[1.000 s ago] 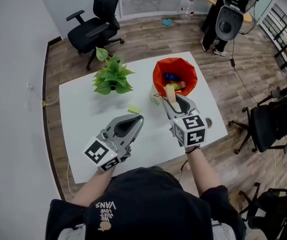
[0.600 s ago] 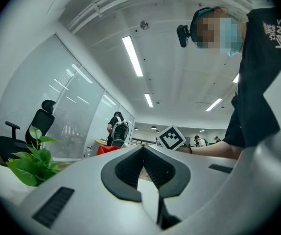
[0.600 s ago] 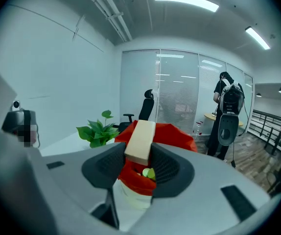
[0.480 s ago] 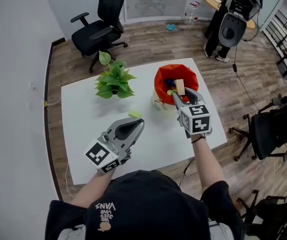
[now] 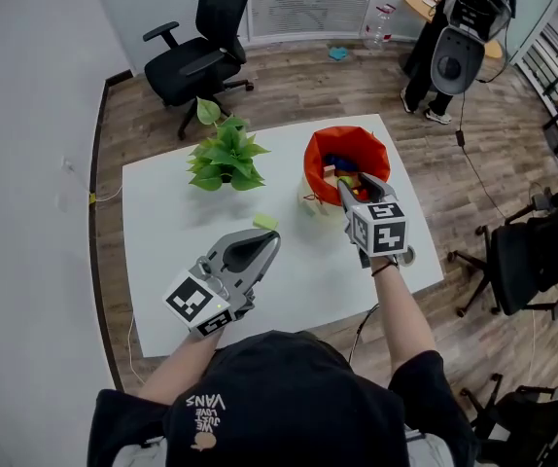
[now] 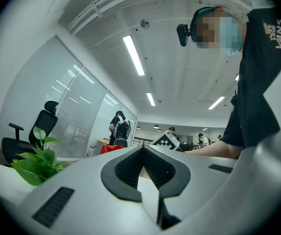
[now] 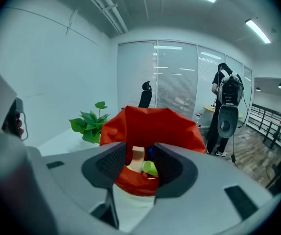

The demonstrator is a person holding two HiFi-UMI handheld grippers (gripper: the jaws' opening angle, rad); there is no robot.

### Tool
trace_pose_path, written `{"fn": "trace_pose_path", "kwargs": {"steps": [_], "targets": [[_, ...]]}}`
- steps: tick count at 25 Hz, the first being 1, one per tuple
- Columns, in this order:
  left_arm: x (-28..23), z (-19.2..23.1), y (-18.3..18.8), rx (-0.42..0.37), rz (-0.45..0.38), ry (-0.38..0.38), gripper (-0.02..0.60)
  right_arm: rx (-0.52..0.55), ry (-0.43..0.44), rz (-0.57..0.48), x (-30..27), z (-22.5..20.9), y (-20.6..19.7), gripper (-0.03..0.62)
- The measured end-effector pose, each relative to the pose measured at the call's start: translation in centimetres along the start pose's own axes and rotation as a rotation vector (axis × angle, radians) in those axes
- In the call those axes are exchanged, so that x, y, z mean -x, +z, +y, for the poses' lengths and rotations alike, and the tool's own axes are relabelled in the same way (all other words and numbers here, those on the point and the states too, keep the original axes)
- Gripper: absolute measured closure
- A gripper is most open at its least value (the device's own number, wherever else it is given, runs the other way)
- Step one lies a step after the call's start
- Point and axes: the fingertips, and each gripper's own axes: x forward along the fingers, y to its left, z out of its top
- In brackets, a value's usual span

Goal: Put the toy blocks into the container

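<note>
Here, the white tabletop on wood floor carries plant, red container, green block; left gripper fingers closed, right gripper fingers wide.

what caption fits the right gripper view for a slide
right tongs open before the red container, a beige block between them

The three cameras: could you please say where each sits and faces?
Head view: on the head, steeply down at the table; shows forearms, left claw, right claw.
Left gripper view: on left claw, level toward plant and red bag; shows its jaws, person's torso.
Right gripper view: on right claw, down into the red bag; shows its jaws.
Shared: all see the plant.
</note>
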Motion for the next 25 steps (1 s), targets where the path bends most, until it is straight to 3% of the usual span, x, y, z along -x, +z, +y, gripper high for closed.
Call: {"fn": "trace_pose_path", "kwargs": {"steps": [10,16,25], "targets": [[0.3,0.0,0.1,-0.003,-0.002,0.008,0.571,0.001,-0.022,-0.084,1.1,0.2,1.2,0.426],[0.7,0.1,0.3,-0.006,-0.008,0.014,0.571,0.020,-0.042,-0.205,3.1,0.9,3.1,0.533],[1.6,0.4,0.6,-0.011,-0.013,0.034,0.571,-0.004,0.072,-0.337,6.1,5.4,5.6,0.574]]}}
